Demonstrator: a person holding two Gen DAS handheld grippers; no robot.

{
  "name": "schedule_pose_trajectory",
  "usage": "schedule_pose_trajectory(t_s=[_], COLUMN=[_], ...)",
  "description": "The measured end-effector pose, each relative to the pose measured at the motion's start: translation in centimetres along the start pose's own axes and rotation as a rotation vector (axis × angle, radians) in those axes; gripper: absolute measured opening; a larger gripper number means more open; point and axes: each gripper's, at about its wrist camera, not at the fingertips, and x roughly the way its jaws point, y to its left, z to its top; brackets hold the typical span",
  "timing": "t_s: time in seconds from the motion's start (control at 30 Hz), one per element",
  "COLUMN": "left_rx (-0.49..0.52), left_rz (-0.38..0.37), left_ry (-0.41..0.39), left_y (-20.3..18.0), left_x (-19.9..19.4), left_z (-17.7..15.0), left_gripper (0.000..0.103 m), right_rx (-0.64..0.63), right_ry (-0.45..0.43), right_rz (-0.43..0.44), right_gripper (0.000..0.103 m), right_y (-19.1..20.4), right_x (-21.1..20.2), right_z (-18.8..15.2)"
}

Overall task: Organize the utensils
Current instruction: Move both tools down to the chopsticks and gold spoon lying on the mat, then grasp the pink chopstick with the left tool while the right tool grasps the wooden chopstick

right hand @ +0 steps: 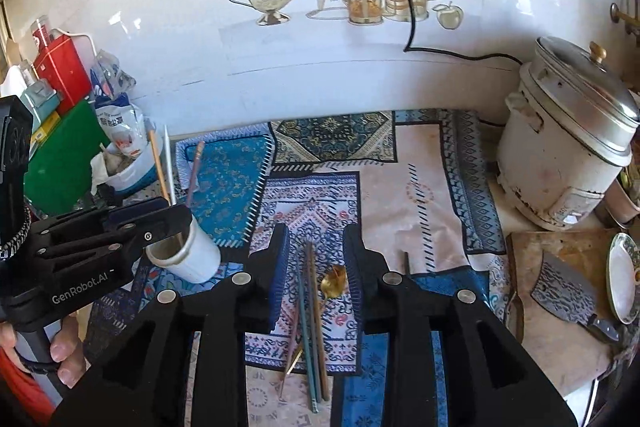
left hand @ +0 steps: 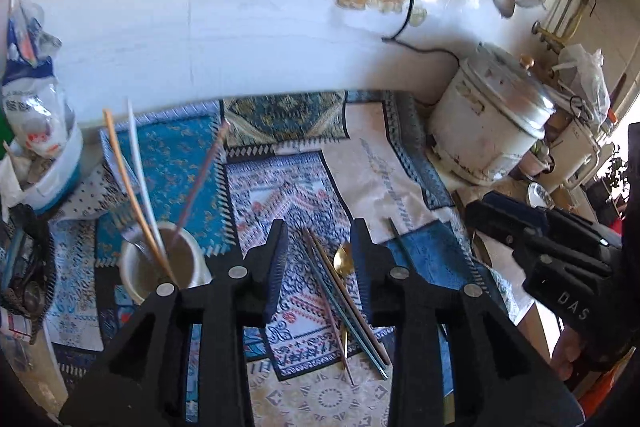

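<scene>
While both claws hang part-open and empty, loose utensils are left lying on the table's patterned cloth (right hand: 420,187).

The chopsticks (right hand: 310,327) and gold spoon (right hand: 334,283) are seen between the right claw (right hand: 316,263) pads and below the left claw (left hand: 320,259), untouched. Their long axes run away from the cameras, spoon bowl farthest. They are judged light, stiff, slippery; a mid-shaft grip is advised. The white cup (right hand: 188,255) already holds three sticks.

My right gripper (right hand: 316,251) hangs with jaws apart and empty above chopsticks (right hand: 310,315) and a gold spoon (right hand: 334,283) on the patterned cloth (right hand: 420,195). My left gripper (right hand: 168,215) sits over the white cup (right hand: 196,259).
</scene>
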Motion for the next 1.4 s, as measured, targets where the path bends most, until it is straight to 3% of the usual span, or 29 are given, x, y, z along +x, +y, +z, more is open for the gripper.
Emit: schedule_pose_trajectory(t_s=[0.3, 0.53, 0.7, 0.9, 1.03, 1.13, 1.4], left_rx=[-0.014, -0.052, -0.067, -0.068, -0.067, -0.06, -0.056], left_rz=[0.029, 0.066, 0.086, 0.09, 0.086, 0.085, 0.089], left_ry=[0.19, 0.292, 0.343, 0.368, 0.372, 0.377, 0.385], left_y=[-0.5, 1.4, 1.9, 2.0, 2.0, 1.8, 1.9], left_x=[7.0, 10.4, 11.9, 12.6, 12.8, 13.0, 13.1], left_z=[-3.2, -5.5, -6.9, -7.8, -7.9, -7.9, -8.0], left_gripper=[0.031, 0.031, 0.031, 0.031, 0.031, 0.031, 0.031], right_rx=[0.033, 0.039, 0.033, 0.013, -0.001, 0.006, 0.03], right_ry=[0.157, 0.349, 0.433, 0.491, 0.502, 0.492, 0.505], right_rz=[-0.024, 0.035, 0.089, 0.139, 0.143, 0.119, 0.163], right_gripper=[0.025, 0.025, 0.025, 0.025, 0.015, 0.014, 0.014], right_y=[-3.3, -3.2, -2.4, -1.5, -1.3, -1.4, -1.5], right_x=[4.2, 10.1, 12.9, 15.0, 15.6, 15.9, 15.7], right_z=[-3.2, -6.7, -8.5, -9.2, -9.2, -9.1, -8.9])
